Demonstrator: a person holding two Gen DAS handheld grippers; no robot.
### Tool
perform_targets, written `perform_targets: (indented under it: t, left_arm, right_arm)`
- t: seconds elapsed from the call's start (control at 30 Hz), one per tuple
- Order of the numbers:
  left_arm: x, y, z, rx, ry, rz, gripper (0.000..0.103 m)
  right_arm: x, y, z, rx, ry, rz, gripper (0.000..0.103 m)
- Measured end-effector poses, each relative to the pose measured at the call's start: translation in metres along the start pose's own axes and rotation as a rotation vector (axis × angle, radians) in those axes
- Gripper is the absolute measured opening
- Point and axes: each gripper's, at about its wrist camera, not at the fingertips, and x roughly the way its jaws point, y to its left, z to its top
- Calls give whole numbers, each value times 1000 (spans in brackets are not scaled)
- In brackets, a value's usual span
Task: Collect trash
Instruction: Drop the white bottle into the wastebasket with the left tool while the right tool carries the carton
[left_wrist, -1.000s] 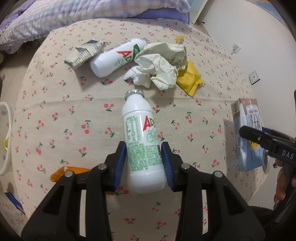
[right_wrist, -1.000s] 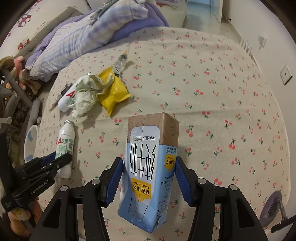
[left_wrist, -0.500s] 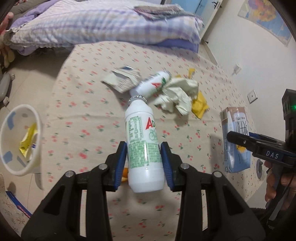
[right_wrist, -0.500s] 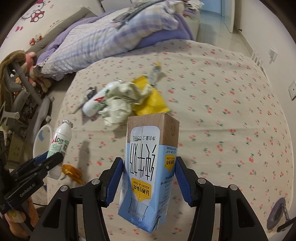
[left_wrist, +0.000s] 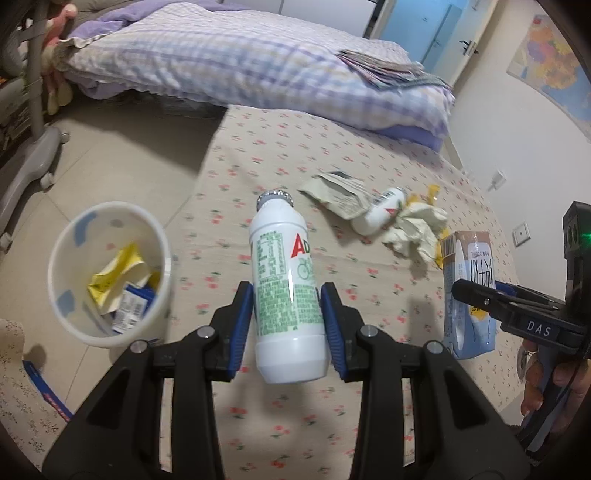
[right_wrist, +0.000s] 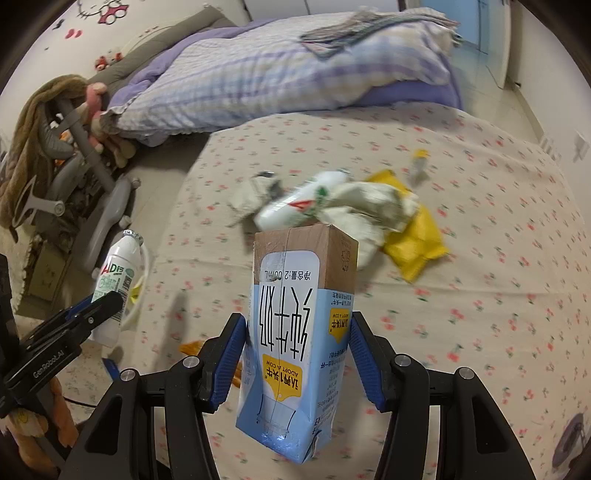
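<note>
My left gripper (left_wrist: 288, 314) is shut on a white AD milk bottle (left_wrist: 284, 280) and holds it in the air above the table's left edge, beside a white bin (left_wrist: 74, 325) on the floor that holds wrappers. My right gripper (right_wrist: 297, 343) is shut on a blue and brown milk carton (right_wrist: 295, 332), lifted above the table; the carton also shows in the left wrist view (left_wrist: 469, 295). On the table lie a second white bottle (right_wrist: 295, 210), crumpled paper (right_wrist: 365, 210) and a yellow packet (right_wrist: 413, 243).
The round table has a cherry-print cloth (left_wrist: 369, 424). A bed with a checked purple quilt (left_wrist: 221, 62) stands behind it. A grey chair base (right_wrist: 107, 214) stands on the floor at the left. An orange wrapper (right_wrist: 192, 347) lies near the table's near edge.
Both grippers have risen with their loads. The left gripper has carried the bottle leftward, so the bin now sits closer beside it.
</note>
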Motion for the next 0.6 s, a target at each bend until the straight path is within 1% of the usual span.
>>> perform_targets:
  t: [0.13, 0.3, 0.47, 0.6]
  left_arm:
    - [-6, 22, 0, -19, -11, 33, 40]
    - [-14, 61, -1, -56, -18, 76, 40]
    - [-23, 105, -3, -133, -28, 105, 40]
    - [-25, 134, -3, -192, -30, 112, 40]
  right_arm:
    - [6, 26, 6, -30, -5, 25, 58]
    - [18, 59, 12, -66, -3, 58, 58]
    - [30, 92, 17, -109, 1, 86, 58]
    - [43, 120, 22, -143, 2, 111, 58]
